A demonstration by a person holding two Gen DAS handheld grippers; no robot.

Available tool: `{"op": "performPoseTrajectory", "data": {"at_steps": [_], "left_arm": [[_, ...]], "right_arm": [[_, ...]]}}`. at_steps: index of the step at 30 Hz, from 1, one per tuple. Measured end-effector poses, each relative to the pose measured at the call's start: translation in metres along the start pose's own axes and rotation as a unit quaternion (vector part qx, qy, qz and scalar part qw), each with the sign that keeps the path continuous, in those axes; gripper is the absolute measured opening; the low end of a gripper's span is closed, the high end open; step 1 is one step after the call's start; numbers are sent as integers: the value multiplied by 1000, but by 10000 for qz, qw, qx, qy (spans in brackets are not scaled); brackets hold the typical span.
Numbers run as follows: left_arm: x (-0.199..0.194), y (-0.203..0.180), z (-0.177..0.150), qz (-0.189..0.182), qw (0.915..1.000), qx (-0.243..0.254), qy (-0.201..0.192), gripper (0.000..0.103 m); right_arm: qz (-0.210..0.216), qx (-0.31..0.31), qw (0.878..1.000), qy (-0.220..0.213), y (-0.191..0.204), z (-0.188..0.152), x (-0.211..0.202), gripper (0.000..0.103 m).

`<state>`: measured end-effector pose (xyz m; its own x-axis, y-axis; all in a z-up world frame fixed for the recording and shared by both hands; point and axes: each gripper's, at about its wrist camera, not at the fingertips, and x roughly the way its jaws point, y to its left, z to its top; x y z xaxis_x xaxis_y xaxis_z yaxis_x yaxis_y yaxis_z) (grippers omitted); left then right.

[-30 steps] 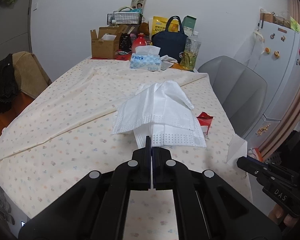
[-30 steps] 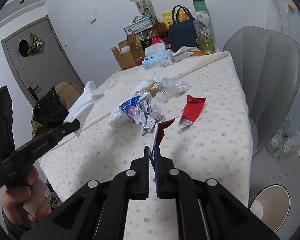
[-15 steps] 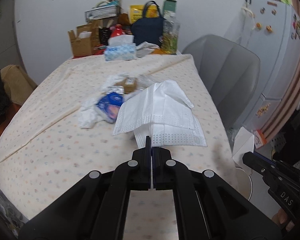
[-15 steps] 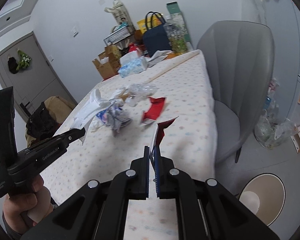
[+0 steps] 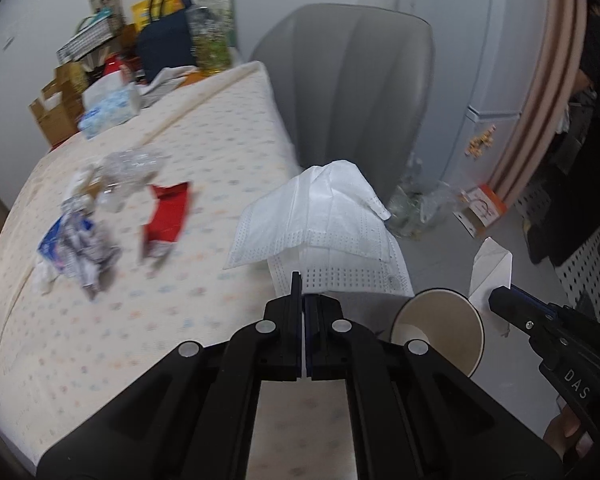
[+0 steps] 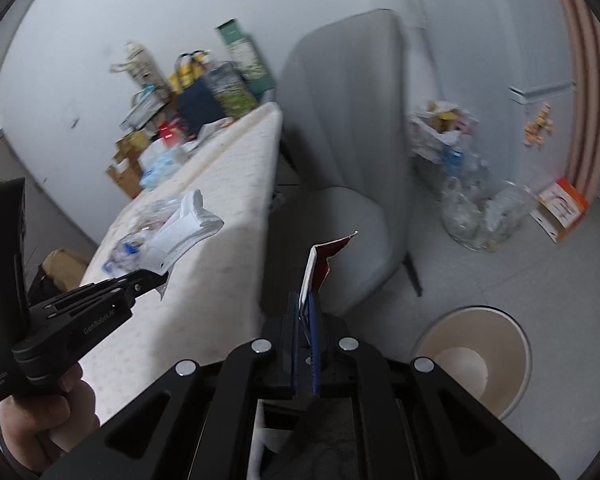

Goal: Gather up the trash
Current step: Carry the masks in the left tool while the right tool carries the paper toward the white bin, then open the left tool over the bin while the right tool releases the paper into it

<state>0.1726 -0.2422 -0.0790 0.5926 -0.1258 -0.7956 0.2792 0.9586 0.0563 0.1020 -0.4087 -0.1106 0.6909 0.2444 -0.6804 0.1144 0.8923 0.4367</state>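
our left gripper (image 5: 302,280) is squeezed tight on a white face mask (image 5: 320,224). the mask sticks up from the tips and hangs past the edge of the bench (image 5: 100,340), on the side where the grey chair (image 5: 348,92) stands. from the other camera we see this gripper (image 6: 162,278) out over the bench with the mask (image 6: 184,226) in it.

our right gripper (image 6: 306,300) is pinched shut on a torn red and white wrapper (image 6: 322,264). the wrapper pokes up from the tips, in front of the chair (image 6: 340,120) seat. in the left camera this gripper (image 5: 496,300) shows near the trash can (image 5: 440,332), and the wrapper (image 5: 492,268) looks white from that side.

the trash can (image 6: 474,364) is a round cream tub on the floor. it sits just beside the chair, low and to the right of our right gripper. both grippers are near it, but we cannot tell if either one is right above it.

more trash lies on the bench, well apart from the can. there is a red wrapper (image 5: 166,216), a crumpled blue and silver packet (image 5: 74,244) beside it, and some clear crinkly plastic (image 5: 134,166) a bit past them.

at the far end of the bench we see a tissue box (image 5: 110,110), a brown cardboard box (image 5: 58,110) and a dark blue bag (image 5: 166,50).

past the chair, on the floor, sits a clear bag of bottles (image 6: 480,212).
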Motion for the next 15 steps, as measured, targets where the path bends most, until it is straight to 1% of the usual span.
{"op": "performPoseTrajectory", "data": {"at_steps": [5, 9, 13, 14, 15], "left_arm": [[26, -49, 8, -176, 9987, 375, 303, 2], [49, -87, 13, -276, 9962, 635, 528, 2], [73, -115, 13, -302, 9935, 808, 749, 2], [78, -119, 13, -301, 9928, 832, 807, 2], [85, -125, 12, -300, 9918, 862, 894, 2]], "right_arm": [[-268, 472, 9985, 57, -60, -9, 3, 6], [-427, 826, 9955, 177, -102, -18, 14, 6], [-573, 1144, 9912, 330, -142, -30, 35, 6], [-590, 1201, 9904, 354, -149, -30, 42, 9], [-622, 1251, 9894, 394, -155, -33, 47, 9]]}}
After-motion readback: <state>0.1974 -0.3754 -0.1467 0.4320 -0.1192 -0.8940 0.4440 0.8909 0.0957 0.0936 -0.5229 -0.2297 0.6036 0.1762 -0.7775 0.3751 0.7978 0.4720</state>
